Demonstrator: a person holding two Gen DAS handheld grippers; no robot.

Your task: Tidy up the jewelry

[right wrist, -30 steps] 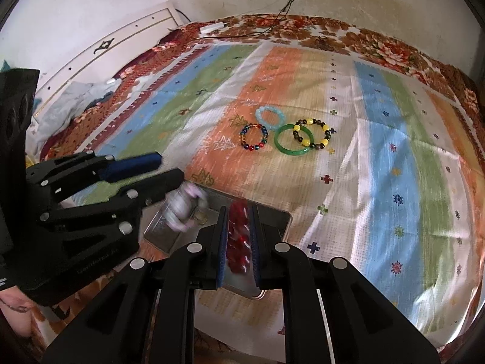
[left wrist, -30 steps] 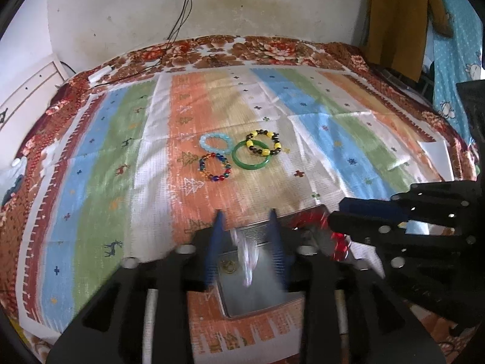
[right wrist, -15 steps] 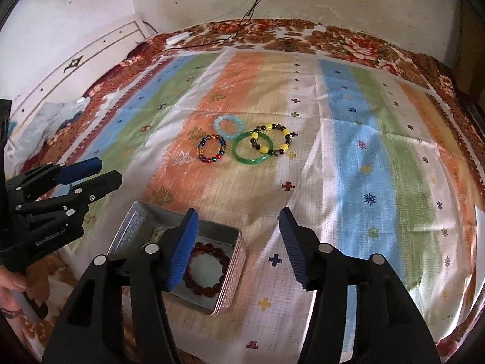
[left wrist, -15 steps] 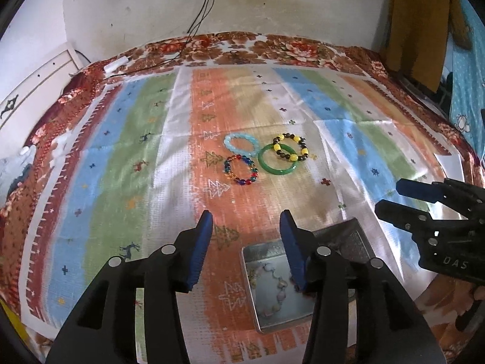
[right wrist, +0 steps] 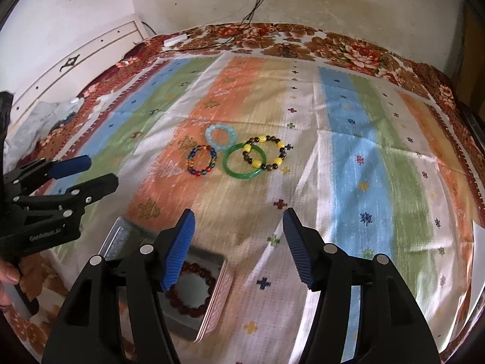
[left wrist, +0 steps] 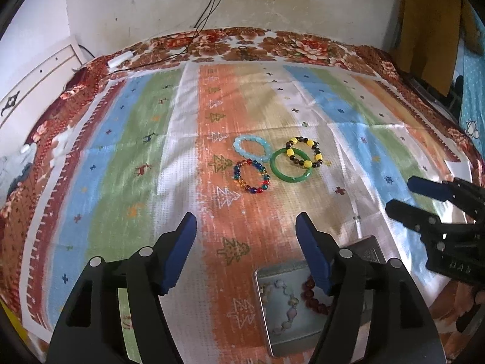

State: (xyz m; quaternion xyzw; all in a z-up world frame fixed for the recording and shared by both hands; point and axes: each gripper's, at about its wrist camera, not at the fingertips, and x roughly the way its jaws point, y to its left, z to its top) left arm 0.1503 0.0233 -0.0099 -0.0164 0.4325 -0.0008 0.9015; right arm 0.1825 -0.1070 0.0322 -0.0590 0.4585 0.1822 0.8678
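Four bracelets lie together mid-cloth: a light blue one (left wrist: 251, 148), a multicoloured bead one (left wrist: 251, 176), a green bangle (left wrist: 291, 165) and a yellow-and-dark bead one (left wrist: 304, 152), overlapping the bangle. A metal tin (left wrist: 269, 327) at the near edge holds a pale bead bracelet (left wrist: 283, 306) and a dark red bead bracelet (right wrist: 191, 291). My left gripper (left wrist: 246, 227) hangs above the cloth just left of the tin, jaws opening, nothing between them. My right gripper (right wrist: 238, 223) hangs right of the tin, jaws opening and empty.
A striped cloth (left wrist: 127, 163) covers a floral bedspread (left wrist: 291, 41). A white headboard (right wrist: 91, 51) runs along the left. Cables (left wrist: 209, 6) hang from a wall socket onto the bed. A brown garment (left wrist: 430, 24) hangs at the right. A hand (right wrist: 7, 276) grips the left tool.
Both grippers let go of their bracelets, which now lie in the tin, and their jaws opened wide. Both pulled back from the tin, the left one leftward, the right one rightward.
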